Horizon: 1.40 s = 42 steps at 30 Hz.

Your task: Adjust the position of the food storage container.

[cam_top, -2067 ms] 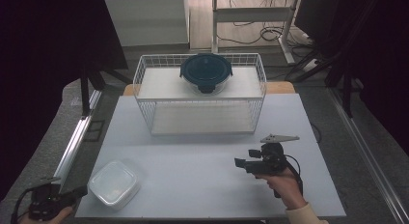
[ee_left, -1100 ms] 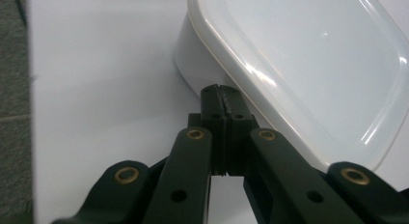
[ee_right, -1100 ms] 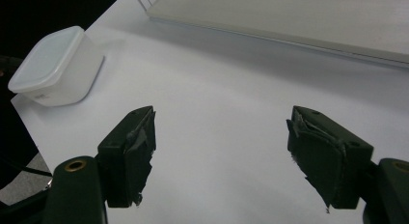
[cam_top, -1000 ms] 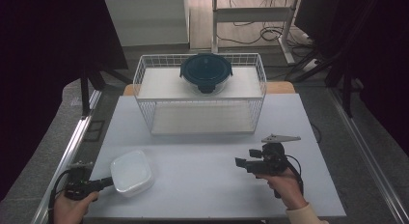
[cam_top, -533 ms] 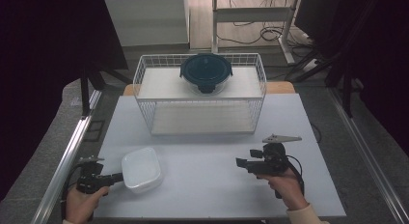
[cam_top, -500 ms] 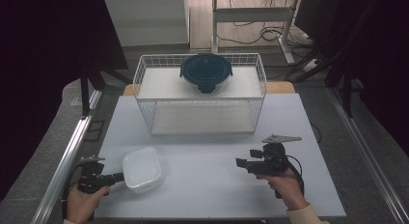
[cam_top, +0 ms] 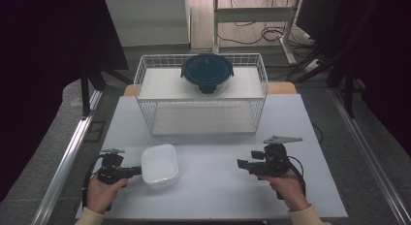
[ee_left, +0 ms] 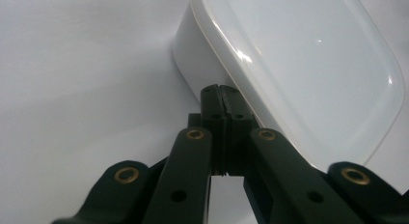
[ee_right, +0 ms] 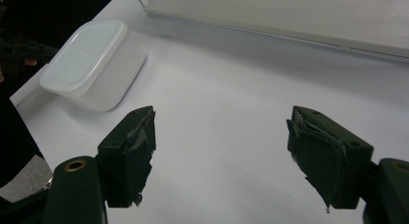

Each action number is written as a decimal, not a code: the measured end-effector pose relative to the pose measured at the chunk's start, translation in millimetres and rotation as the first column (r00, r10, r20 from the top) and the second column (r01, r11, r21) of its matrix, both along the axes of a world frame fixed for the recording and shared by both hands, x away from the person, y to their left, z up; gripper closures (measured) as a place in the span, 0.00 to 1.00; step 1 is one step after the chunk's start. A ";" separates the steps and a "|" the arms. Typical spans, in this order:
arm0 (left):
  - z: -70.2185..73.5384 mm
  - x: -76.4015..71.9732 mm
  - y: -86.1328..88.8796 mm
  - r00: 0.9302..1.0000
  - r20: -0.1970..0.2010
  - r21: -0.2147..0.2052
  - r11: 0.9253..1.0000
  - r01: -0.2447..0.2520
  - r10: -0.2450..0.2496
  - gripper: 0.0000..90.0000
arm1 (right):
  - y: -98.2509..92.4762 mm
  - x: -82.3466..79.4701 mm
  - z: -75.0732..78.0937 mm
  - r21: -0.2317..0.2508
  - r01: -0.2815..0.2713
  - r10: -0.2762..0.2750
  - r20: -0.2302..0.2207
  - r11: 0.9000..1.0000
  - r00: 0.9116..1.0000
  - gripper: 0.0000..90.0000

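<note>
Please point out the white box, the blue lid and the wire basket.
white box [cam_top: 160, 165], high view, middle of its lid
blue lid [cam_top: 207, 72], high view, centre of its top
wire basket [cam_top: 203, 117], high view, front wire wall

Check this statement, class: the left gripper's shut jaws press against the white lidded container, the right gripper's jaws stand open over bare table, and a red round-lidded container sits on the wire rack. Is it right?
Not quite: the round-lidded container on the wire rack is dark blue, not red, as the high view shows. The left gripper is shut against the white lidded container, and the right gripper is open over bare table.
</note>
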<state>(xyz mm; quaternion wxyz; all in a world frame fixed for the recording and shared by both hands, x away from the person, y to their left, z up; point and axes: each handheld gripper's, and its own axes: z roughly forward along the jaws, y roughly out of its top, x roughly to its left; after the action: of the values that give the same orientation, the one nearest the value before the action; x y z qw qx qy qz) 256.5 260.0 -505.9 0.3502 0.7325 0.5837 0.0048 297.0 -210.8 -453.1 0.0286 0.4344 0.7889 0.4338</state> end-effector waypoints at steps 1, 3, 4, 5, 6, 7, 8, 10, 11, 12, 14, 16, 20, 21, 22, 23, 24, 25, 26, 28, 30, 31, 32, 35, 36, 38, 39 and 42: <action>0.1 1.1 -2.4 1.000 0.000 0.002 1.000 0.008 -0.008 1.00 | -0.2 0.1 -0.1 -0.001 0.000 0.000 -0.002 1.000 1.000 0.28; 0.3 4.0 -9.6 1.000 0.000 0.004 1.000 0.023 -0.023 1.00 | 0.0 -0.1 0.1 0.001 -0.003 0.003 -0.001 1.000 1.000 0.28; 0.6 6.0 -13.7 0.999 -0.001 0.006 0.999 0.033 -0.033 1.00 | 0.3 -0.3 0.3 0.002 -0.005 0.005 -0.003 1.000 1.000 0.28; 0.9 7.2 -16.2 0.999 0.000 0.006 0.999 0.036 -0.036 1.00 | 0.8 -0.5 0.6 0.003 -0.005 0.005 -0.003 1.000 1.000 0.28; 1.3 8.8 -19.4 0.999 0.003 0.008 0.999 0.040 -0.040 1.00 | 0.9 -0.6 0.8 0.002 -0.006 0.006 -0.004 1.000 1.000 0.28; 2.1 11.0 -23.1 0.999 0.004 0.008 0.999 0.047 -0.047 1.00 | 1.0 -0.7 0.8 0.003 -0.007 0.007 -0.004 1.000 1.000 0.28; 2.4 12.4 -25.1 0.999 0.006 0.007 0.999 0.052 -0.052 1.00 | 0.9 -0.3 0.7 0.003 -0.011 0.011 -0.003 1.000 1.000 0.28; 3.0 16.5 -30.7 0.998 0.006 -0.001 0.998 0.060 -0.060 1.00 | 1.2 0.1 0.3 0.005 -0.010 0.010 -0.008 1.000 1.000 0.28; 3.1 18.7 -33.1 0.998 0.005 0.001 0.998 0.067 -0.067 1.00 | 1.0 0.3 0.1 0.004 -0.013 0.013 -0.010 1.000 1.000 0.28; 3.1 19.5 -34.3 0.998 0.005 0.000 0.998 0.066 -0.066 1.00 | 0.9 0.1 0.1 0.003 -0.013 0.013 -0.015 1.000 1.000 0.27; 3.0 22.2 -37.8 0.997 0.006 -0.001 0.997 0.073 -0.073 1.00 | 0.6 0.2 -0.4 0.003 -0.016 0.016 -0.019 1.000 1.000 0.27; 2.9 24.4 -41.5 0.997 0.005 -0.001 0.997 0.080 -0.080 1.00 | -0.2 0.3 -0.9 0.000 -0.016 0.016 -0.022 1.000 1.000 0.27; 2.3 27.0 -48.1 0.996 0.003 0.003 0.996 0.084 -0.084 1.00 | -0.7 0.2 -0.9 0.000 -0.013 0.013 -0.021 1.000 1.000 0.27; 2.5 27.4 -49.4 0.996 0.005 0.002 0.996 0.088 -0.088 1.00 | -0.4 -0.1 -0.3 0.000 -0.013 0.013 -0.023 1.000 1.000 0.27; 2.6 27.9 -51.1 0.996 0.005 -0.004 0.996 0.091 -0.091 1.00 | -0.2 -0.3 0.3 0.001 -0.015 0.015 -0.022 1.000 1.000 0.27; 2.6 28.3 -51.9 0.995 0.007 -0.005 0.995 0.095 -0.095 1.00 | -0.1 -0.6 0.9 0.003 -0.016 0.016 -0.023 1.000 1.000 0.27; 2.1 28.9 -53.5 0.995 0.007 -0.007 0.995 0.096 -0.096 1.00 | -0.2 -0.6 1.1 0.003 -0.015 0.015 -0.024 1.000 1.000 0.27; 1.7 29.7 -54.7 0.995 0.004 -0.008 0.995 0.098 -0.098 1.00 | -0.4 -0.4 1.1 0.004 -0.014 0.014 -0.024 1.000 1.000 0.27; 1.2 30.6 -55.7 0.995 0.003 -0.012 0.995 0.101 -0.101 1.00 | -0.4 -0.2 0.8 0.003 -0.011 0.011 -0.025 1.000 1.000 0.27; 0.1 33.0 -57.3 0.994 0.002 -0.020 0.994 0.105 -0.105 1.00 | -0.5 0.2 0.6 0.001 -0.011 0.011 -0.032 1.000 0.999 0.27; -1.4 36.4 -60.4 0.994 -0.002 -0.032 0.994 0.108 -0.108 1.00 | -0.6 0.5 0.3 0.000 -0.014 0.014 -0.031 1.000 0.999 0.27; -1.6 37.5 -61.7 0.994 -0.002 -0.029 0.994 0.110 -0.110 1.00 | -0.7 0.5 0.2 0.000 -0.015 0.015 -0.031 1.000 0.999 0.27; -1.7 39.2 -63.6 0.993 0.000 -0.028 0.993 0.114 -0.114 1.00 | -0.7 0.3 0.3 0.000 -0.016 0.016 -0.033 1.000 0.999 0.27; -1.2 44.1 -71.2 0.992 0.001 -0.029 0.991 0.127 -0.127 1.00 | -0.3 0.6 -0.1 -0.001 -0.016 0.016 -0.038 1.000 0.999 0.27; -1.0 45.7 -74.1 0.991 -0.002 -0.031 0.991 0.133 -0.134 1.00 | 0.0 0.6 -0.2 -0.001 -0.018 0.018 -0.038 1.000 0.999 0.27; -0.9 48.2 -80.5 0.990 -0.001 -0.033 0.989 0.144 -0.144 1.00 | 0.7 0.8 -0.9 -0.003 -0.022 0.022 -0.037 1.000 0.999 0.27; -0.7 48.8 -83.7 0.988 -0.001 -0.030 0.988 0.151 -0.151 1.00 | 0.8 0.7 -0.9 -0.003 -0.023 0.023 -0.037 1.000 0.999 0.27; -0.8 49.8 -91.7 0.985 -0.006 -0.039 0.984 0.172 -0.172 1.00 | 0.5 0.6 -1.4 -0.005 -0.022 0.022 -0.039 1.000 0.999 0.27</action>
<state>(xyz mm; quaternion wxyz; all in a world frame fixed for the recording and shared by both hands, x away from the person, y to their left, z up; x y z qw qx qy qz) 306.3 168.3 -506.7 0.3604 0.7735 0.5199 -0.0402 297.6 -210.3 -454.5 0.0098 0.4341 0.7952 0.4231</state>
